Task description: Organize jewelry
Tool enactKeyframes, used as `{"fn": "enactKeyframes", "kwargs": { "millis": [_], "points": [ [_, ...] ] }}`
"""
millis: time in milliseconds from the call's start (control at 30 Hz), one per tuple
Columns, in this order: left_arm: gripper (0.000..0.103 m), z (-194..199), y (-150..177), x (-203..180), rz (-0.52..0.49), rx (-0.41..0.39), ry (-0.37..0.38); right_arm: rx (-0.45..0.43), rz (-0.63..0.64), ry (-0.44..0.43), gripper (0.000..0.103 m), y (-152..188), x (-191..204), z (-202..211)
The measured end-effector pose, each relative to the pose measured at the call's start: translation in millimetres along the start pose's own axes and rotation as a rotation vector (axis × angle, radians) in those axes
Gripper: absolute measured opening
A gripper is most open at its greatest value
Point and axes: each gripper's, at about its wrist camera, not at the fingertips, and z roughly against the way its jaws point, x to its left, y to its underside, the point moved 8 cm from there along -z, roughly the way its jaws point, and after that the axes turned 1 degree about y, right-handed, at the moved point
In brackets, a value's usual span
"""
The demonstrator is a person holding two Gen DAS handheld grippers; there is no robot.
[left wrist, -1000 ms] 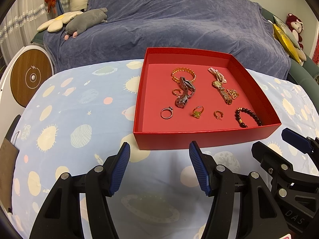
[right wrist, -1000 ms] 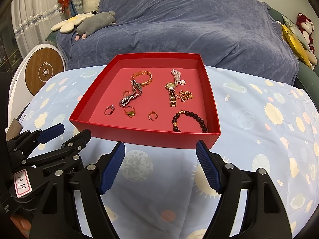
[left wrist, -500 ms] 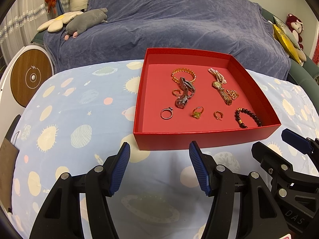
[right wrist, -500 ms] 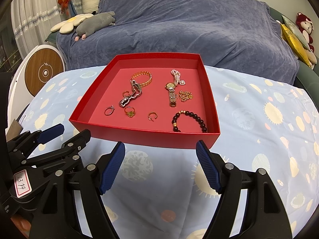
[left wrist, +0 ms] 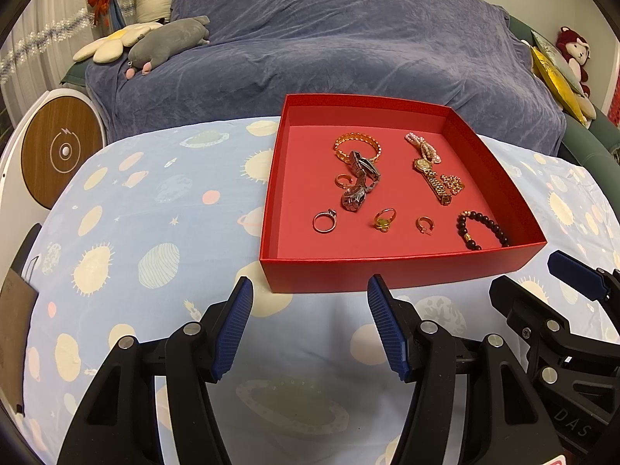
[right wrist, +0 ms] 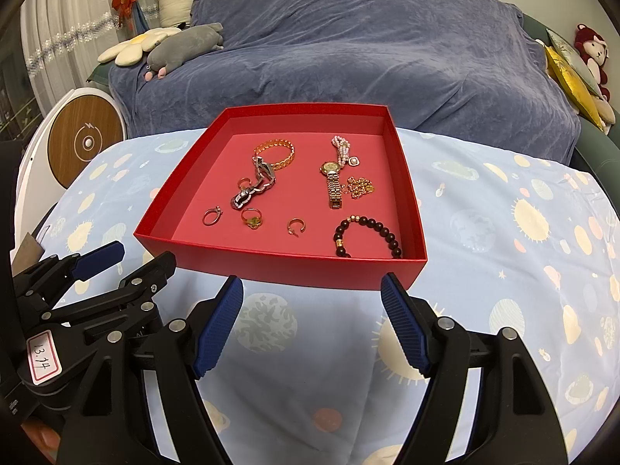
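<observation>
A red box point(left wrist: 403, 273) point(right wrist: 283, 267) stands on the table and holds jewelry: a gold bangle point(left wrist: 357, 146), a silver watch point(left wrist: 360, 186), a gold watch point(left wrist: 432, 178), a pearl bracelet point(left wrist: 422, 146), a dark bead bracelet point(left wrist: 482, 228) point(right wrist: 366, 234), a gold chain point(right wrist: 360, 186) and several rings, among them a silver ring point(left wrist: 323, 221) point(right wrist: 212, 216). My left gripper point(left wrist: 310, 298) is open and empty, just in front of the box. My right gripper point(right wrist: 312, 290) is open and empty at the box's front wall, and also shows in the left wrist view point(left wrist: 542, 283).
The table wears a light blue cloth with planets point(left wrist: 155, 232). Behind it is a sofa under a purple cover point(left wrist: 348, 46) with plush toys point(left wrist: 166, 42). A round white and wood device point(left wrist: 58, 147) stands at the left. The left gripper also shows in the right wrist view point(right wrist: 128, 259).
</observation>
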Motion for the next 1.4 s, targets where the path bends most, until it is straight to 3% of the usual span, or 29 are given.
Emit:
{"fn": "enactKeyframes", "kwargs": {
  "millis": [1100,1233,1400],
  "points": [
    [0.059,3.6,-5.0,3.8,-0.005,-0.013,-0.021,-0.003,-0.006,-0.001,0.071,-0.5,-3.1,0.4],
    [0.067,5.9,-5.7,6.1,0.016,-0.022,-0.035,-0.001,0.001,0.002,0.071,-0.7,-5.3,1.6],
    [0.067,8.3,-8.1,6.9,0.016,-0.036,-0.037,-0.002,0.008,0.006,0.071,-2.2,-2.8,3.2]
  ]
}}
